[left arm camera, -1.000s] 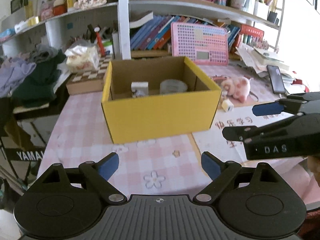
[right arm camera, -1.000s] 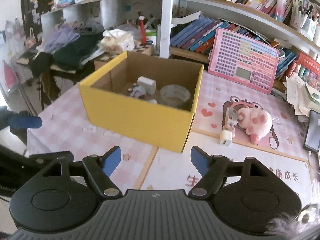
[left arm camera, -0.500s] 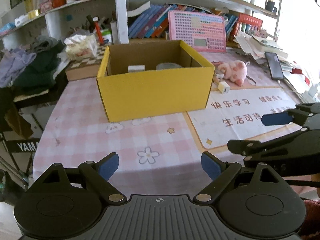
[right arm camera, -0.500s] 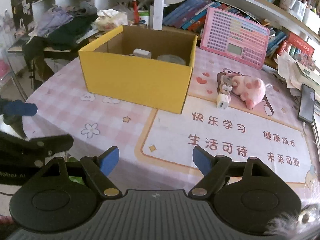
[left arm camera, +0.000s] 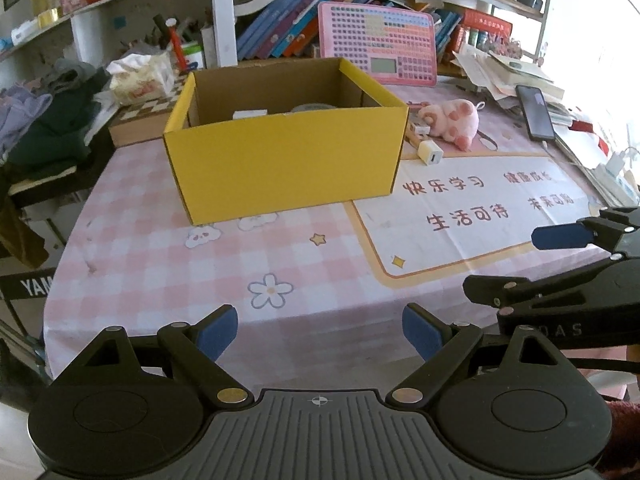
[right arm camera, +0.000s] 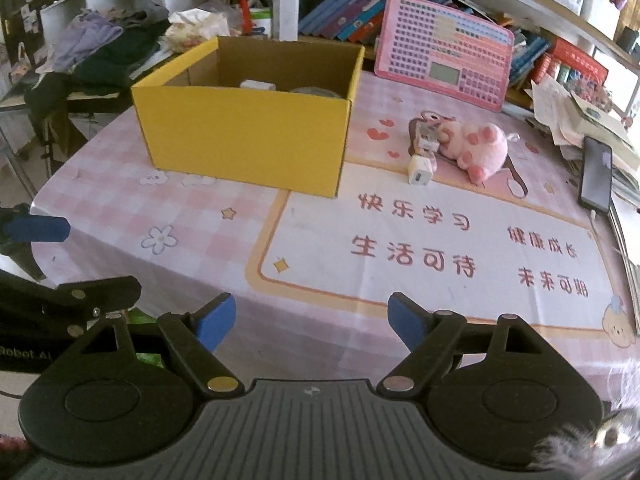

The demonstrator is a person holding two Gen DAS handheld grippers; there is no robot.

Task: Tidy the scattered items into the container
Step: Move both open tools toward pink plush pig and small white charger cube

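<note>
Both tongs (right arm camera: 310, 322) hang well short of the yellow box (right arm camera: 248, 136).

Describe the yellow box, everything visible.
The yellow box is an open-topped cardboard carton, yellow outside, plain brown inside, standing upright on the pink checked tablecloth. Over its rim show a white block and a roll of tape. No gripper touches it; the white charger lies apart beside it.
</note>
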